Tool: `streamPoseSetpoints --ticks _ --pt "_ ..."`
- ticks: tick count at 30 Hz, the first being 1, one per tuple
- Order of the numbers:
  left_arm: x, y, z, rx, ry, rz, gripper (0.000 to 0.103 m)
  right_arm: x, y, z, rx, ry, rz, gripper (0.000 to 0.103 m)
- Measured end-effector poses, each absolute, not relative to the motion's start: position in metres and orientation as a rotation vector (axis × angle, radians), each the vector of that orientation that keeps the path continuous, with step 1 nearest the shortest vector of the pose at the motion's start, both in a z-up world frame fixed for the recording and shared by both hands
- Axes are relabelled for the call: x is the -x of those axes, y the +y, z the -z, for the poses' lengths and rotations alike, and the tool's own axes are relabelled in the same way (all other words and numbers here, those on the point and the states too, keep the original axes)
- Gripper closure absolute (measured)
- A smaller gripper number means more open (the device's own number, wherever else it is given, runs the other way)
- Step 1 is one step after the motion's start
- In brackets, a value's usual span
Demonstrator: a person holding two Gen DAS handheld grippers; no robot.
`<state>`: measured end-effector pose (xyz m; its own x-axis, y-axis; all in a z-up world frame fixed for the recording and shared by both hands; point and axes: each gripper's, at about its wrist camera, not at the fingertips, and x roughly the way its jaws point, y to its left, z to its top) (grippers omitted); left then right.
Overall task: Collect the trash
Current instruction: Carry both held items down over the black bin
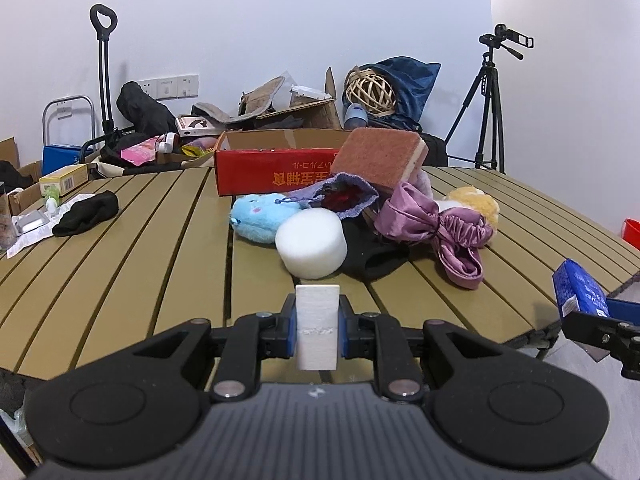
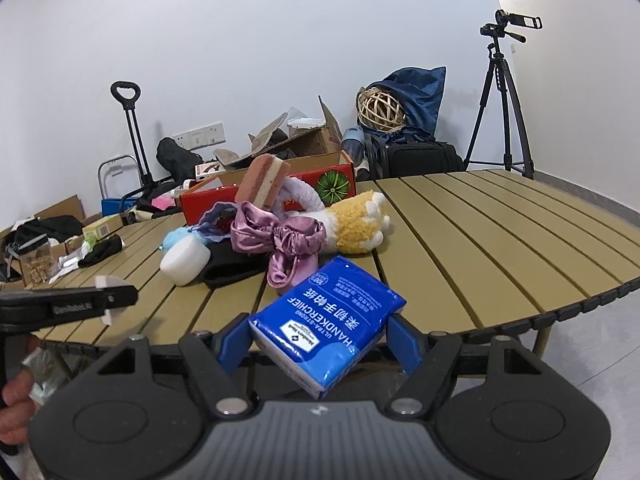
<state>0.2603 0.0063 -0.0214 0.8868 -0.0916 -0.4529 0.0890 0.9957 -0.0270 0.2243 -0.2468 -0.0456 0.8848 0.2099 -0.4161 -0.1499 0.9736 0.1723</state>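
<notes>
The left gripper [image 1: 318,326] is clenched on a white foam block [image 1: 317,320], held upright above the near table [image 1: 120,240] edge; it looks light and crumbly, so a grip on its flat sides suits it. The right gripper [image 2: 316,346] grasps a blue tissue pack [image 2: 326,322], soft and a little slippery, tilted between the pads. The red box [image 1: 276,168] behind the pile is open; its content is hidden.

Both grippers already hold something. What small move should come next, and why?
Probably carry both loads away to a bin; none is visible here. The left gripper is shut on the white foam block, and the right gripper clamps the blue tissue pack, so neither can pick more.
</notes>
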Motion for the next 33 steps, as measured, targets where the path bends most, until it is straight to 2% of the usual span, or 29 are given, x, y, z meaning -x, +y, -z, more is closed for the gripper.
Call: streamPoseSetpoints --ticks 15,33 --pt "-0.225 0.03 0.037 -0.029 0.523 0.138 0.084 -0.204 -0.247 0.061 -0.093 0.552 -0.234 0.031" --pt "-0.215 0.035 0.096 -0.111 0.806 0.149 0.084 -0.215 -0.236 0.126 -0.046 0.852 -0.245 0.031"
